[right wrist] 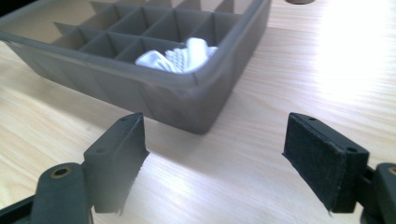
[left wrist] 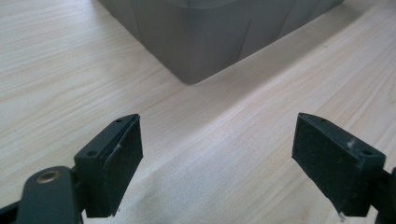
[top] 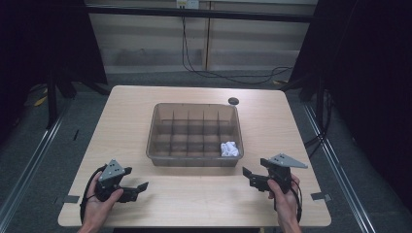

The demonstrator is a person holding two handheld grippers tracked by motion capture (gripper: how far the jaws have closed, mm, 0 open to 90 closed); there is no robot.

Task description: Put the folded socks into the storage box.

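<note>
We see both grippers, left gripper (top: 137,188) and right gripper (top: 248,176), released; the right gripper view reveals white cloth (right wrist: 180,57) in the tray (right wrist: 205,88), upper centre.

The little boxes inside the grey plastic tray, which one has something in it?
The corner compartment nearest the right gripper in the grey plastic divided tray holds a crumpled white thing. All the other compartments look empty.

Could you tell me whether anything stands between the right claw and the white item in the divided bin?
Yes: the bin's near wall rises between the open right claw and the white item, which lies in the near right corner compartment. The compartment is open from above, and bare table lies between claw and bin.
</note>
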